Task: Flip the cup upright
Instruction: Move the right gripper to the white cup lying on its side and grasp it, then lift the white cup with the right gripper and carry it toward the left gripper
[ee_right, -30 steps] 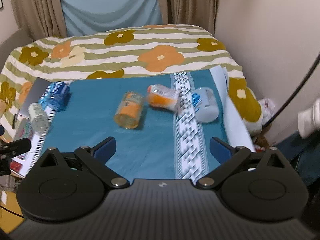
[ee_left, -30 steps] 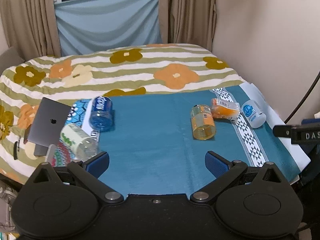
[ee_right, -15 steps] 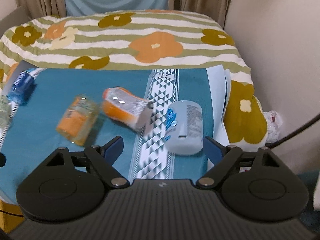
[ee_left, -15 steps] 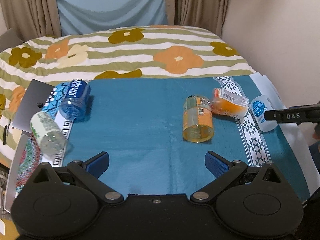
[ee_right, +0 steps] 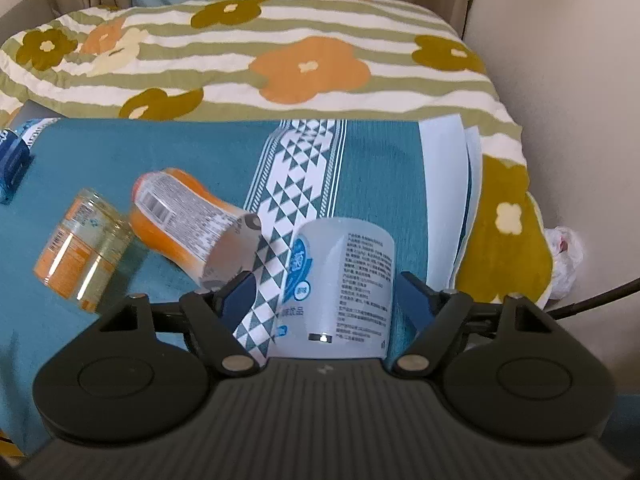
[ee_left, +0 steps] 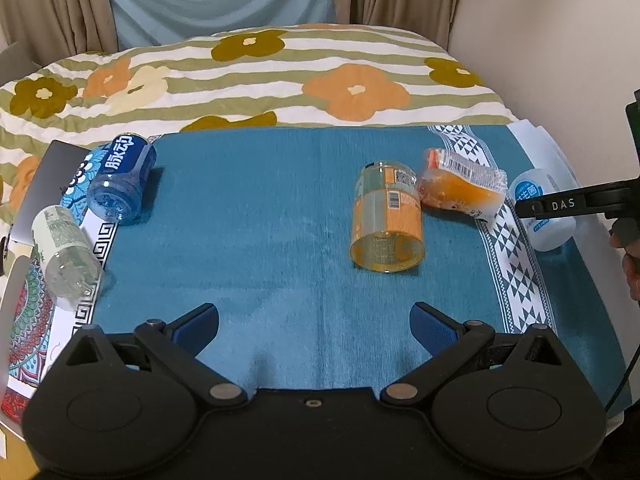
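Observation:
Several cups lie on their sides on a teal cloth. A white cup with a blue label lies between the fingers of my right gripper, which is open around it; it also shows in the left wrist view. An orange-wrapped cup lies just left of it, touching the left finger's tip. A clear orange cup lies mid-cloth. A blue cup and a green-labelled cup lie at the left. My left gripper is open and empty above the cloth's near part.
The cloth lies on a bed with a flowered striped quilt. A grey laptop sits at the left edge. White paper sheets lie right of the cloth. A wall stands close on the right.
My right gripper has moved forward and right, down onto the white cup, which now lies between its fingers. My left gripper has shifted closer to the cloth.

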